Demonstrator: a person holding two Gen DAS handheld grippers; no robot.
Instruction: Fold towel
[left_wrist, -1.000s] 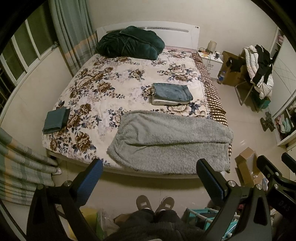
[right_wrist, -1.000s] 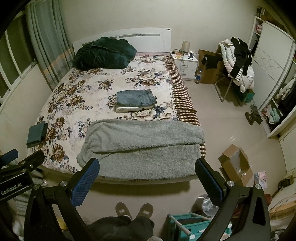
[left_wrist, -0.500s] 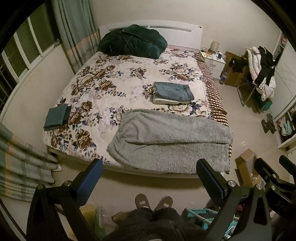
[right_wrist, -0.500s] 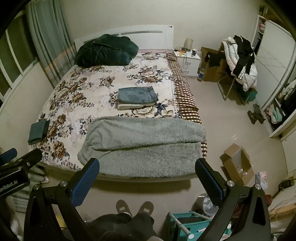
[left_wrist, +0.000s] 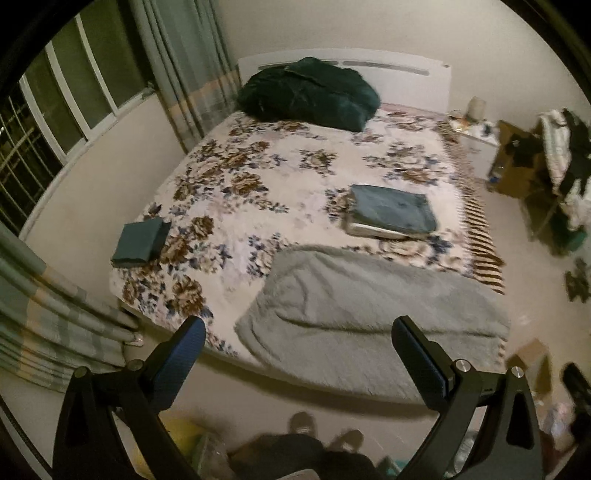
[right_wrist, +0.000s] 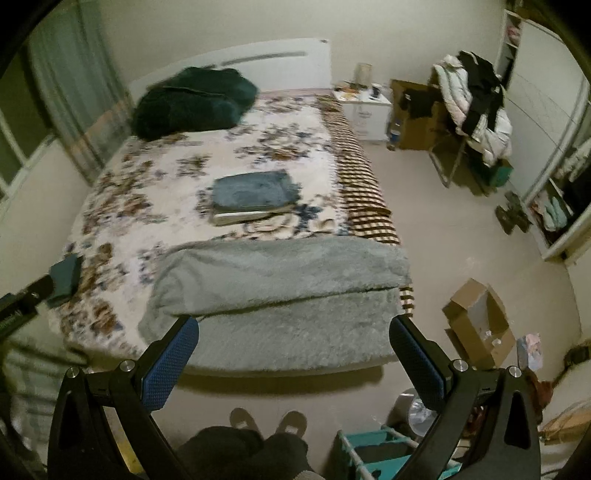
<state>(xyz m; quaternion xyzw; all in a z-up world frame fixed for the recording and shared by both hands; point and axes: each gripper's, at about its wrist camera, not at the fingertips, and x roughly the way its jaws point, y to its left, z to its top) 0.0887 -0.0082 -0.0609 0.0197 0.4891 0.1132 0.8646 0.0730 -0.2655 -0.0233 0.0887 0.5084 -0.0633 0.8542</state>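
Note:
A grey fluffy towel (left_wrist: 373, 306) (right_wrist: 280, 291) lies folded once lengthwise across the foot of the floral bed (left_wrist: 280, 192) (right_wrist: 155, 192), its lower part hanging over the edge. My left gripper (left_wrist: 299, 332) is open, held high above the floor in front of the bed, with nothing between its fingers. My right gripper (right_wrist: 293, 334) is open too, its blue pads (right_wrist: 168, 369) framing the towel's near edge from a distance. Neither gripper touches the towel.
A folded stack of jeans and cloth (left_wrist: 391, 214) (right_wrist: 255, 195) sits mid-bed, a small dark green folded cloth (left_wrist: 140, 242) at the left edge, a dark green duvet (left_wrist: 310, 92) at the headboard. A cardboard box (right_wrist: 478, 321) and teal rack (right_wrist: 373, 454) stand on the floor at right. The person's feet (right_wrist: 269, 421) are below.
Both grippers have moved forward towards the bed, which looms larger and blurred. The left view has swung right, the right view left. Both grippers stay open.

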